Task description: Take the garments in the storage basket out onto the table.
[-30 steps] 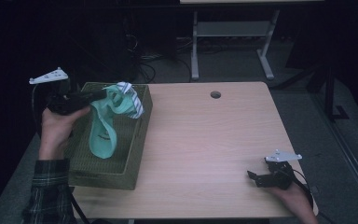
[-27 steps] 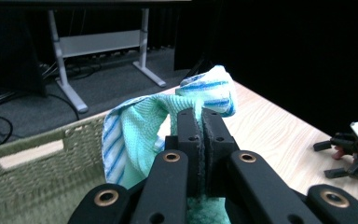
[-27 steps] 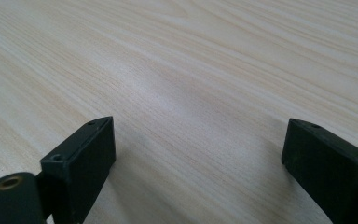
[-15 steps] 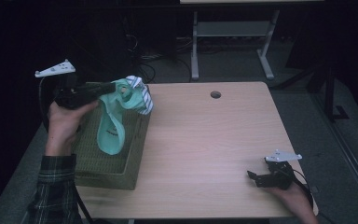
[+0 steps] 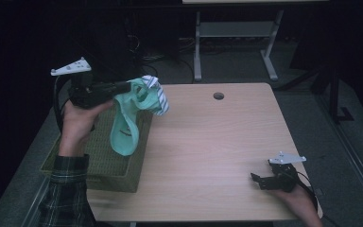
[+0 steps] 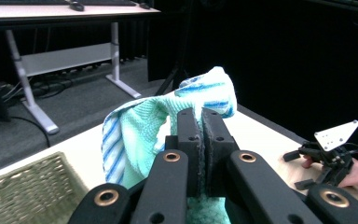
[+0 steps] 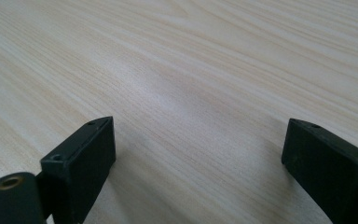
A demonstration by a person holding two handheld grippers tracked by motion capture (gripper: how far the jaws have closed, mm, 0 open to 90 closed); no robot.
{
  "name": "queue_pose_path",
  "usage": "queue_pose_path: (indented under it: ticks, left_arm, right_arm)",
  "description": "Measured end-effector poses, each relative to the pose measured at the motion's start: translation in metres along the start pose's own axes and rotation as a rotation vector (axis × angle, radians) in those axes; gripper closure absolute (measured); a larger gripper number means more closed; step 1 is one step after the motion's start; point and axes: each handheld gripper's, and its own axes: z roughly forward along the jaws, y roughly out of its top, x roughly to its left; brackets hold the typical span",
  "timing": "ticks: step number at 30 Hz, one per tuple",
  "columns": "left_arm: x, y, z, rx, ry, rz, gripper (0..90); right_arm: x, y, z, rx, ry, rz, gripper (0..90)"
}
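The left gripper (image 5: pixel 131 88) is clamped tight on the mint-green striped towel (image 5: pixel 131 111), which hangs in the air above the woven basket (image 5: pixel 105 158) at the table's (image 5: pixel 217 146) left edge. Over at the near right corner, the right gripper (image 5: pixel 256 179) rests, jaws wide apart, nothing between them.

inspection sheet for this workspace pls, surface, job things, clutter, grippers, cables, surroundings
surface: light wood table, round hole near its far edge
job's things: mint striped towel lifted, its lower end hanging into the woven basket at the table's left
clutter: nothing seen
grippers: left gripper shut on the towel above the basket; right gripper open, low over bare table
cables: black cable loops from the left gripper
surroundings: dark room, white desk frame behind
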Motion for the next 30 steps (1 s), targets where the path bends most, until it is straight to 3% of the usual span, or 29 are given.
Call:
queue_pose_path:
  ticks: [13, 30]
  left_arm:
    - [-0.023, 0.0, 0.036, 0.013, -0.053, 0.006, 87.1]
    - [-0.04, -0.01, 0.072, 0.028, -0.101, -0.001, 87.1]
  right_arm:
    - [0.0, 0.0, 0.0, 0.0, 0.0, 0.001, 9.4]
    - [0.0, 0.0, 0.0, 0.0, 0.001, 0.003, 9.4]
